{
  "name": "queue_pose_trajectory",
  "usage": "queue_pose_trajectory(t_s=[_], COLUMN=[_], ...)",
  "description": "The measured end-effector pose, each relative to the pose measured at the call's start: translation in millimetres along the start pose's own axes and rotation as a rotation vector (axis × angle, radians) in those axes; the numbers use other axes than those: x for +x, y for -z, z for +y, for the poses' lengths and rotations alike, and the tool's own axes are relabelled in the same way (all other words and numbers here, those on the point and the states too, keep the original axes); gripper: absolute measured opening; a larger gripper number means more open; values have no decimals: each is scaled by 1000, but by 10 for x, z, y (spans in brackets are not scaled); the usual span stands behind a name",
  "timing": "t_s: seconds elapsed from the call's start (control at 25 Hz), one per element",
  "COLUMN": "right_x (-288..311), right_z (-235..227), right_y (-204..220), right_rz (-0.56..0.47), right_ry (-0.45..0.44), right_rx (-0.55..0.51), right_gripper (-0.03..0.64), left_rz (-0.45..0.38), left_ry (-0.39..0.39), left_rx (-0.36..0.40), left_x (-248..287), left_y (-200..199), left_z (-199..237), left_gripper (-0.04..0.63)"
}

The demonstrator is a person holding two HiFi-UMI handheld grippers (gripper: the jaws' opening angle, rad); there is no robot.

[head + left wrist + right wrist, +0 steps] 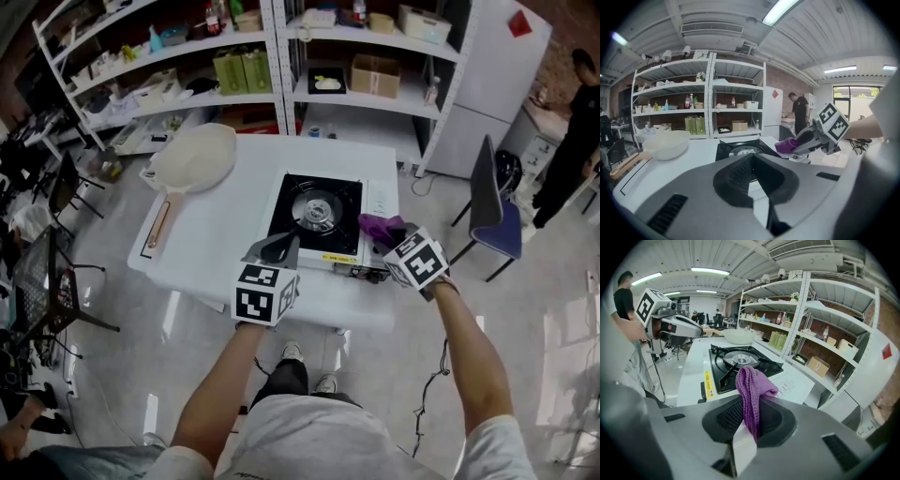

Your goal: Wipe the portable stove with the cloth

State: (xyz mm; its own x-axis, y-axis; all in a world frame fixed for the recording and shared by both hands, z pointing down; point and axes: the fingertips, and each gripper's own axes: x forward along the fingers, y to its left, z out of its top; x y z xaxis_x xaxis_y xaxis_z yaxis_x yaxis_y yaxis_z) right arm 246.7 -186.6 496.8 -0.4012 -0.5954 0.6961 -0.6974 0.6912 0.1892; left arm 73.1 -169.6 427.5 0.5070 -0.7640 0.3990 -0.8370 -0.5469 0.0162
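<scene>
The portable stove (316, 221), white-bodied with a black top and a round burner, sits on the white table (211, 248) at its right half. My right gripper (387, 235) is shut on a purple cloth (378, 226) and holds it just above the stove's right front corner. In the right gripper view the cloth (750, 389) hangs bunched from the jaws, with the stove (738, 363) beyond. My left gripper (277, 247) hovers at the stove's front left edge, its jaws together with nothing in them. The left gripper view shows the stove (740, 150) ahead and the cloth (786, 144).
A cream bowl-shaped pan (193, 157) with a wooden handle (159, 223) lies on the table's left half. Shelving (281, 56) stands behind the table, and a blue chair (492, 211) to the right. A person (574, 141) stands at far right. Black chairs (52, 281) are on the left.
</scene>
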Motion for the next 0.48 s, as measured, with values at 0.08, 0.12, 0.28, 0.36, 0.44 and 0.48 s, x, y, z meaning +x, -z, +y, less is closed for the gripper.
queue_pose_trajectory(t_s=[0.08,0.12,0.28,0.36,0.44,0.48], right_x=[-40,-61,-135,-169,-200,-214], right_z=[70,106,220,258,308,341], right_y=[29,45,92,117,141,152], right_rz=[-5,-7,-11,-9,-7,-5], right_ry=[-2,-3,0,6,13,16], right_rx=[4,8,25,34,49,55], right_gripper=[64,64,64,64,64,63], left_rz=[0,1,5,8,15,17], left_ry=[-2,-1,5,17,33,42], left_rx=[3,5,13,15,19,21], left_x=[-46,-68,-140,-148,-156,-165], left_y=[14,20,43,58,85,99], left_z=[-22,-32,-35,-38,-39,-36], left_gripper=[3,3,3,3,3,3])
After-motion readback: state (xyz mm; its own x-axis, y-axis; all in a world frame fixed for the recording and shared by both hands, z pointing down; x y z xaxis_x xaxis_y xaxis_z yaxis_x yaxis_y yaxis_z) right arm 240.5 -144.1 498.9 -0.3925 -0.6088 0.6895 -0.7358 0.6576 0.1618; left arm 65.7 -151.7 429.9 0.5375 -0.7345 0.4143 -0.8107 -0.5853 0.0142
